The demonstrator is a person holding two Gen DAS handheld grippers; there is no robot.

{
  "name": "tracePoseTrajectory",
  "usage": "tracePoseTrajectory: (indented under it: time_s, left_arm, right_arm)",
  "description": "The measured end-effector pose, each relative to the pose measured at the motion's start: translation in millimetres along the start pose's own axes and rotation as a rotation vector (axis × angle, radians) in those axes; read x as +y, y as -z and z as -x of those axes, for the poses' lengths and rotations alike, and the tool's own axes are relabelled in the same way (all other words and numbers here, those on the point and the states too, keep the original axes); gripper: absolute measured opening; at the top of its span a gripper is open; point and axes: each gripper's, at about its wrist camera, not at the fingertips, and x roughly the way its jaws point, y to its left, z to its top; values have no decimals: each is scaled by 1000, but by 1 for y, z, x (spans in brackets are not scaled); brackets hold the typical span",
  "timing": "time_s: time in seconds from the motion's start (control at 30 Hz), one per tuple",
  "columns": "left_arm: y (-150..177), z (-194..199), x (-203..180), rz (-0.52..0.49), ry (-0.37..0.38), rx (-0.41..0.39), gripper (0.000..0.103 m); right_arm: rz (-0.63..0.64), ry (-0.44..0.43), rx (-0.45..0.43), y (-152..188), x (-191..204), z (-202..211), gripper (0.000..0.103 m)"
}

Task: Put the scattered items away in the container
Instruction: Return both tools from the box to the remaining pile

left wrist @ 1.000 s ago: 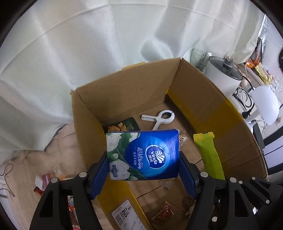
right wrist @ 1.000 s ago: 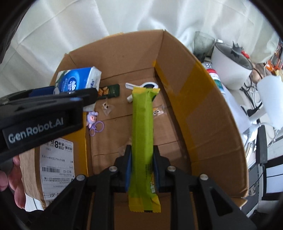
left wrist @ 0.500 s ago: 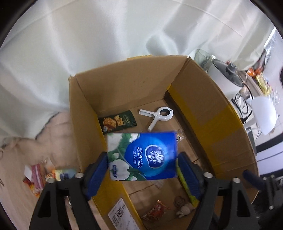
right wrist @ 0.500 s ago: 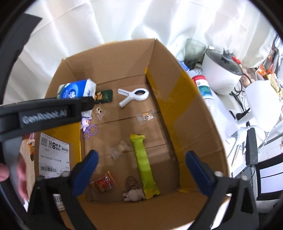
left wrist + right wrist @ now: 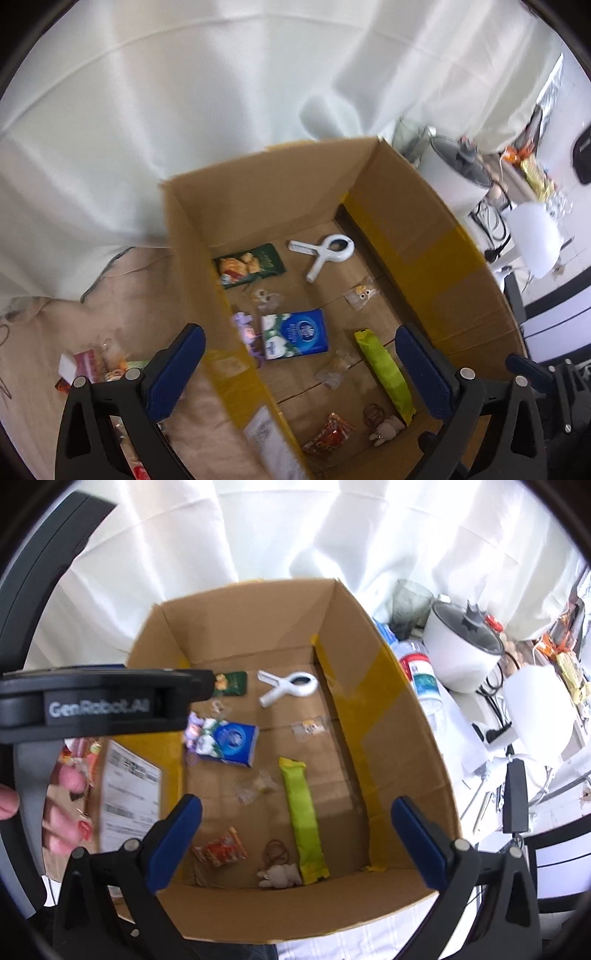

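Left wrist view: my left gripper [image 5: 299, 354] hangs above the cardboard box [image 5: 424, 236], fingers spread wide and empty. Below them the blue tissue pack [image 5: 295, 334] lies flat on the box floor beside the green snack bar [image 5: 384, 373]. My right gripper [image 5: 295, 834] is likewise parted, holding nothing. More wrappers [image 5: 92, 365] lie outside, left of the box.

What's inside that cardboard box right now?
The cardboard box holds a blue tissue pack, green snack bar, white clip, green snack packet, red sachet and small trinkets. The left gripper partly covers the purple toy beside the tissues.
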Motion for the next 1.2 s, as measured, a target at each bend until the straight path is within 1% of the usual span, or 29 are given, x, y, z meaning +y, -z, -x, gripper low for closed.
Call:
tracePoseTrajectory:
  time_s: [0.07,0.1,0.13,0.17,0.3,0.37,0.4,0.5,0.57,0.6,0.67,0.7,0.77,0.8,0.87,0.93,0.97,1.03,1.13,1.2]
  left_arm:
    - [0,21,24,42,16,-33,103]
    - [1,31,37,55,-5,-54,103]
    - [2,43,53,67,-37,-74,103]
    - [4,51,66,78,-64,-86,103]
    - [21,91,134,180,-180,-151,103]
    - [36,115,165,211,-272,-221,103]
    - [43,124,178,220,-311,-242,103]
    - [62,138,212,249,-384,-242,103]
    - [77,142,234,284,-407,-229,103]
    - [85,143,244,303,-413,-228,103]
    - [104,144,256,320,-448,-241,103]
    - [114,142,261,323,-456,-236,103]
    - [130,130,270,341,-451,-198,103]
    - [137,122,275,353,-449,-170,103]
    - [150,105,282,364,-427,-127,103]
    - [162,90,286,368,-408,-100,103]
    - [169,80,287,359,-411,-83,103]
    - [177,66,286,341,-415,-63,103]
    - [189,50,291,365,-388,-48,103]
    - [193,45,293,380,-367,-53,103]
  right_arm:
    - [28,-64,-67,-7,11,11,103]
    - [44,-97,-138,-12,19,21,103]
    - [53,-114,-181,-15,24,28,103]
    - [61,-129,-202,-20,32,33,103]
    - [61,-170,-221,-45,67,43,103]
    - [89,-193,-240,-53,90,45,103]
    - [116,-197,-252,-57,104,46,103]
    - [190,-225,-270,-63,143,45,103]
    - [208,-257,-271,-65,163,41,103]
    - [222,-279,-256,-66,176,37,103]
    - [239,-311,-216,-66,196,28,103]
    - [242,-328,-187,-65,207,21,103]
    - [232,-331,-151,-60,219,10,103]
    - [233,-325,-132,-55,225,2,103]
    - [233,-313,-125,-46,232,-8,103]
    - [234,-286,-111,-32,236,-19,103]
    - [234,-277,-93,-26,238,-26,103]
    - [230,-267,-59,-15,242,-38,103]
    - [204,-242,19,-1,242,-61,103]
    - [165,-239,19,6,234,-68,101]
